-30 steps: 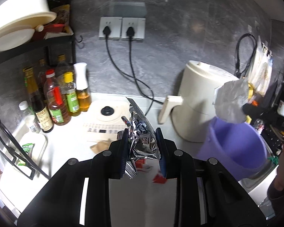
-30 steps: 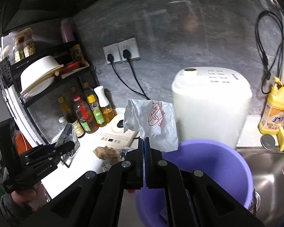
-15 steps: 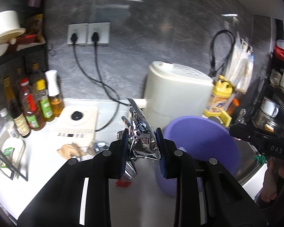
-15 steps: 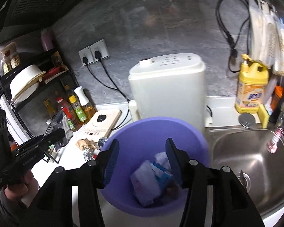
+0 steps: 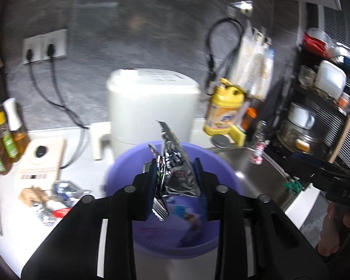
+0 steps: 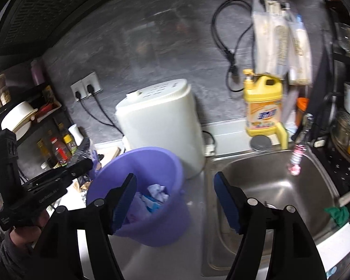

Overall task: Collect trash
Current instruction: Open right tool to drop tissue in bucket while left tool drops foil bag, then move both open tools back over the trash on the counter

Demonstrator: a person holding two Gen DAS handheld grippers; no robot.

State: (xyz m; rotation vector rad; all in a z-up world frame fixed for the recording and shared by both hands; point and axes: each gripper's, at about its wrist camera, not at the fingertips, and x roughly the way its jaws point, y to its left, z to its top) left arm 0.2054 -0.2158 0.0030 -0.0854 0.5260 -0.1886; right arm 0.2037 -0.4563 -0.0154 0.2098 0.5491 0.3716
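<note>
One crinkled silver foil wrapper (image 5: pixel 175 175) stands pinched in the left gripper (image 5: pixel 175 182) above the purple bin (image 5: pixel 118 175). Fingers of the right gripper (image 6: pixel 175 200) gape wide, holding nothing.

The left wrist view is smeared throughout: print on the foil wrapper (image 5: pixel 175 175) is unreadable, and the scraps (image 5: pixel 46 198) on the counter blur into shapes that cannot be identified. The left gripper (image 5: pixel 175 175) hides part of the purple bucket (image 5: pixel 118 172) and most of its contents. In the right wrist view, the sink (image 6: pixel 268 175) is cut off by the lower edge, and the bottles (image 6: pixel 58 149) on the rack are too small to read.
</note>
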